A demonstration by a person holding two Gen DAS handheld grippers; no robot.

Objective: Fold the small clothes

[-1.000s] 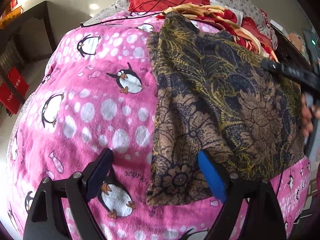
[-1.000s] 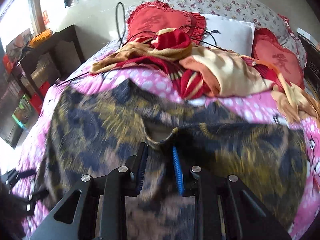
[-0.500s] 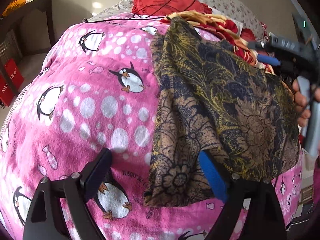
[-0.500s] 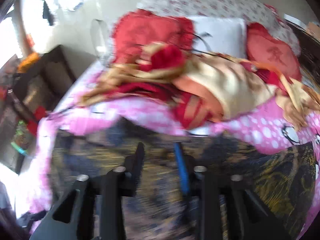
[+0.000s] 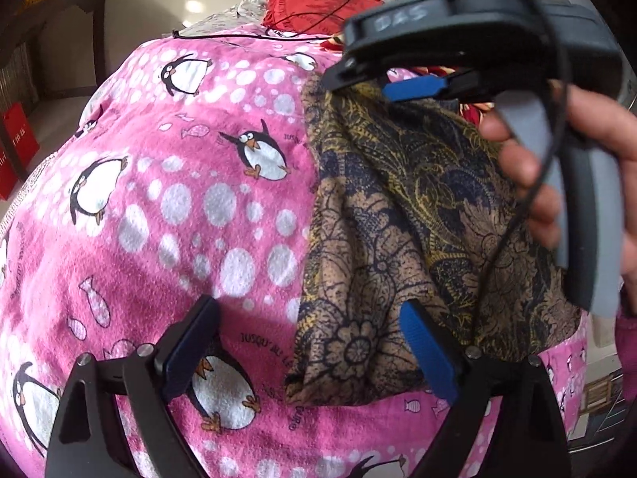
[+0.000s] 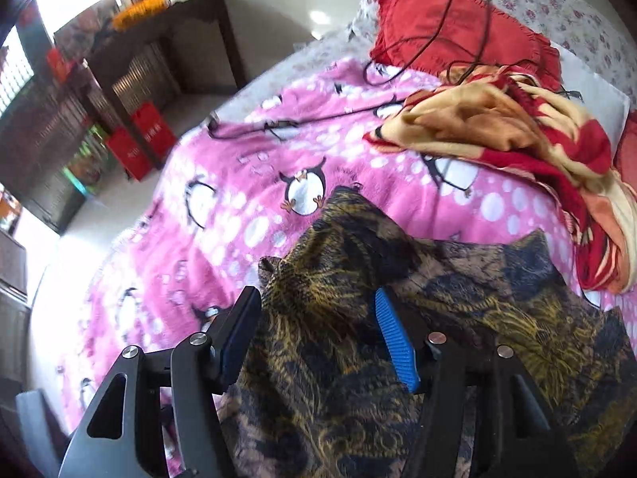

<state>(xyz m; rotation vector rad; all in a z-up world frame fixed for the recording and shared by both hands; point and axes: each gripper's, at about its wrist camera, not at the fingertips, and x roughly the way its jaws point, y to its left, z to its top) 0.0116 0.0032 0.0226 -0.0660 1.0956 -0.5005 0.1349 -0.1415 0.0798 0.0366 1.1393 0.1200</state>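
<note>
A brown, navy and gold patterned garment (image 5: 418, 219) lies folded on the pink penguin blanket (image 5: 179, 207). My left gripper (image 5: 308, 350) hangs open over the garment's near left corner, with one finger above the blanket and the blue pad above the cloth. My right gripper (image 6: 318, 330) is over the garment's (image 6: 398, 358) far left edge. Its jaws are opening, and a raised ridge of cloth stands loose between them. In the left wrist view the right gripper (image 5: 362, 85) shows close at the upper right, held by a hand (image 5: 557, 167).
A heap of red and cream clothes (image 6: 517, 127) lies beyond the garment. Behind it are a red heart cushion (image 6: 458, 28) and a white pillow (image 6: 597, 95). A black cable (image 6: 318, 115) crosses the blanket. A dark wooden table (image 6: 159, 40) and red bags (image 6: 139, 139) stand left of the bed.
The right gripper swept left across the garment to its far left edge, and its jaws widened and let the cloth go. The left gripper hardly moved.
</note>
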